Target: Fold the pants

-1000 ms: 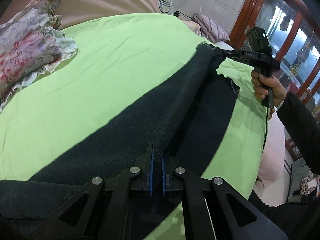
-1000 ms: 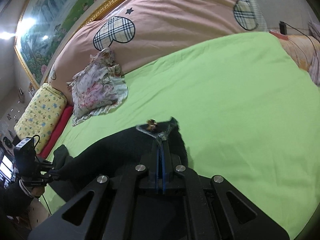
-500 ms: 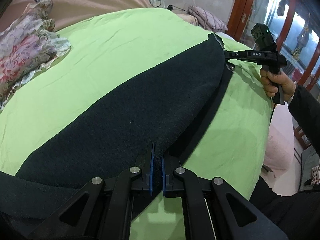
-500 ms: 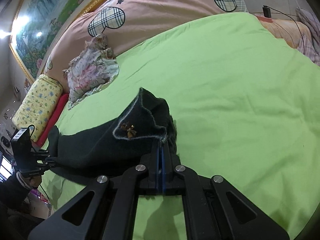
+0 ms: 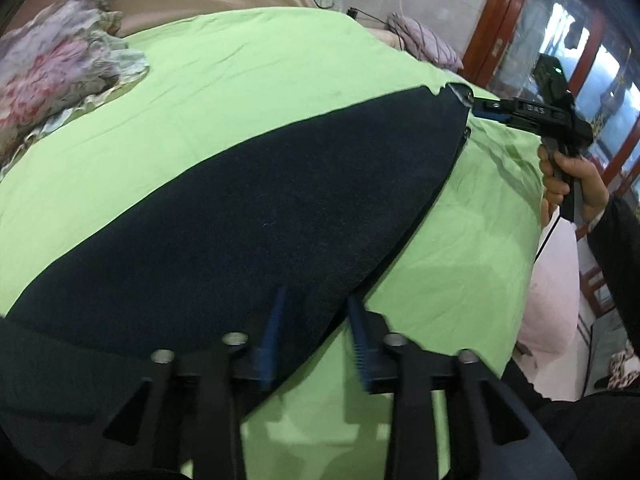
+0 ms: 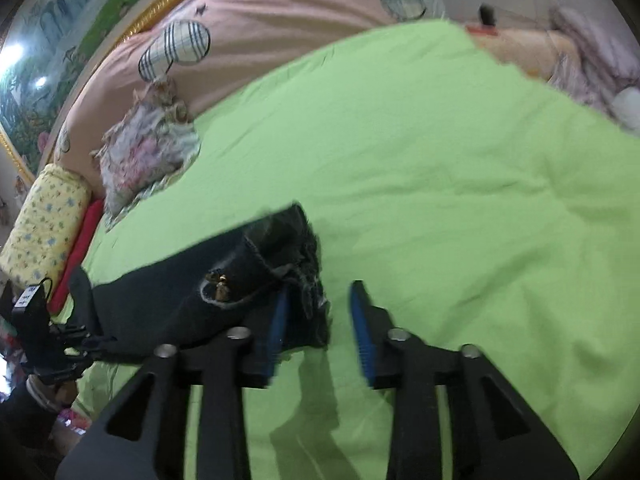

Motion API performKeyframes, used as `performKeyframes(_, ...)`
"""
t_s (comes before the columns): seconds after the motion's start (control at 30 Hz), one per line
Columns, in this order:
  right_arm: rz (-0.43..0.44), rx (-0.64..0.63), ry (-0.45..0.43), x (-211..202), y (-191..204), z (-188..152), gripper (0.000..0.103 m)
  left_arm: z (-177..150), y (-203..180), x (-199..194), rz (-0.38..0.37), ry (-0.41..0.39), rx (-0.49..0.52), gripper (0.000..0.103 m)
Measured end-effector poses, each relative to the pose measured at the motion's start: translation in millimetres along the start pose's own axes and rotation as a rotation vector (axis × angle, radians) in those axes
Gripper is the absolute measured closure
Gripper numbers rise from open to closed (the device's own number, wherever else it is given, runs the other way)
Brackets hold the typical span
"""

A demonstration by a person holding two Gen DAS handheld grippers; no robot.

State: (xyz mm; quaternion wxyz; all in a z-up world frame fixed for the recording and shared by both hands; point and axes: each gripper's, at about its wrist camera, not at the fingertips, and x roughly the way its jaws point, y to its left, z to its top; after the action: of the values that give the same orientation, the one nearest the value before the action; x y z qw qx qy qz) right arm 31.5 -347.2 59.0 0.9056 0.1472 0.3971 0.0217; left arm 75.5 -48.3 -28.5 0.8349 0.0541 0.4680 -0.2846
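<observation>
The dark pants [image 5: 256, 208] lie folded lengthwise on the green sheet [image 5: 280, 64], one leg over the other. My left gripper [image 5: 316, 320] is open, its blue pads either side of the near end of the pants. My right gripper [image 6: 318, 308] is open at the waistband end [image 6: 224, 280], where a small metal button shows. In the left wrist view the right gripper [image 5: 486, 109] sits at the far end of the pants. In the right wrist view the left gripper [image 6: 94, 338] sits at the far left end.
A crumpled floral cloth [image 5: 52, 76] lies on the sheet's far left. A pink duvet with plaid hearts [image 6: 280, 12] covers the head of the bed. A yellow pillow [image 6: 40, 224] is at the left edge. Wooden glass doors [image 5: 580, 52] stand beyond the bed.
The lifted leg came down flat over the other. Both grippers, shut on the fabric before, have opened and let the pants go.
</observation>
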Motion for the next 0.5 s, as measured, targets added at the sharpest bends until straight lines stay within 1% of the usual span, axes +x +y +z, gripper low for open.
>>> performKeyframes(0.03, -0.005, -0.001, -0.024, -7.4, 3.3, 1.3, 0.059, -2.7, 1.5, -4.7, 0.005, -0.010, -0.013, 0.053)
performKeyframes(0.07, 0.006, 0.004, -0.045, -13.3, 6.9, 2.5, 0.059, -5.6, 3.3, -9.8, 0.009, -0.021, -0.027, 0.051)
performKeyframes(0.13, 0.025, 0.001, -0.073, -21.5, 20.8, 5.1, 0.059, -9.0, 7.1, -18.6, 0.008, -0.035, -0.048, 0.051)
performKeyframes(0.23, 0.068, -0.043, -0.083, -22.7, 50.8, 4.7, 0.059, -17.0, 14.0, -35.6, 0.029, -0.064, -0.088, 0.049)
performKeyframes(0.27, 0.097, -0.055, -0.085, -21.8, 63.8, 3.7, 0.059, -19.1, 17.7, -41.4, 0.035, -0.077, -0.100, 0.048)
performKeyframes(0.37, 0.211, -0.080, -0.052, -8.2, 101.0, -0.2, 0.059, -28.5, 35.5, -61.5, 0.076, -0.115, -0.148, 0.045)
performKeyframes(0.5, 0.307, -0.132, 0.008, 18.0, 150.5, -12.6, 0.059, -42.3, 66.3, -82.6, 0.119, -0.142, -0.226, 0.045)
